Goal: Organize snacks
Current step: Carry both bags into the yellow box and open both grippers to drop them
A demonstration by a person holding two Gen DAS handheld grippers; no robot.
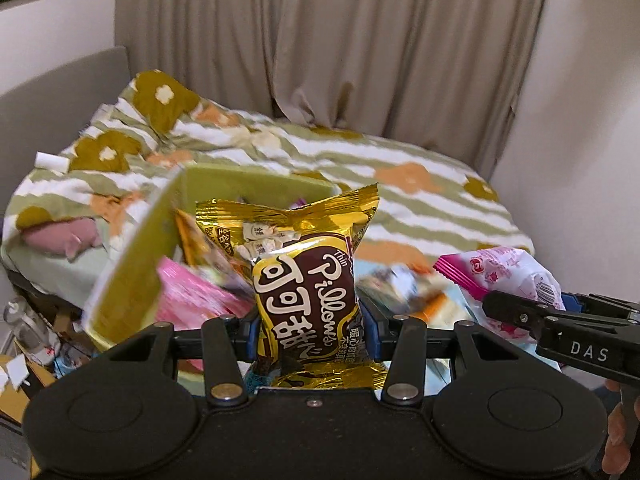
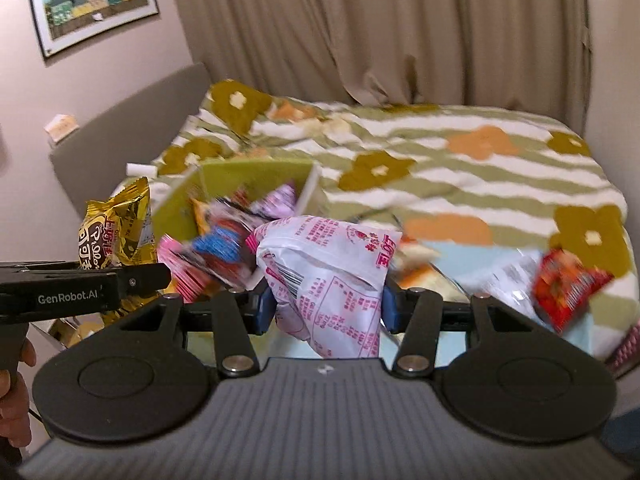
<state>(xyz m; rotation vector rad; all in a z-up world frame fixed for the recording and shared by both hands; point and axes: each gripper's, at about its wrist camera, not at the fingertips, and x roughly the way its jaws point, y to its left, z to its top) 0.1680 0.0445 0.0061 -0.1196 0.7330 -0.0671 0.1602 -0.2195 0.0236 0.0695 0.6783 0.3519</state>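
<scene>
I have both tongs clamped on snack bags above the bed (image 1: 420,160). The left tongs (image 1: 310,334) pinch a gold bag (image 1: 296,264) upright between the blue pads; its lower end drops behind the tongs' body, so I cannot see the bottom seam. The right tongs (image 2: 328,306) grip a white-and-pink bag (image 2: 332,276), crumpled and tilted, its lower corner also hidden behind the housing.

Just beyond both bags stands a green box (image 1: 132,264) on the bed, full of other packets. Those are smeared by motion blur and I cannot make out what they are, only pink, blue and orange wrappers. The box's near wall is cut off by the tongs in both views.

My left view shows the gold bag's front, and the right tongs enter at its right edge with the pink bag. My right view shows what the left cannot: a blurred red packet (image 2: 568,288) on the bed at right, a framed picture (image 2: 94,4) whole on the far wall, and the left tongs at its left edge with the gold bag seen from the side.

Readable writing: "Thin Pillows" on the gold bag with large Chinese characters; "DAS" on the right tongs' arm in the left view; "GenRobot.AI" on the left tongs' arm in the right view; a barcode and small pink print on the white bag, too fine to read.
</scene>
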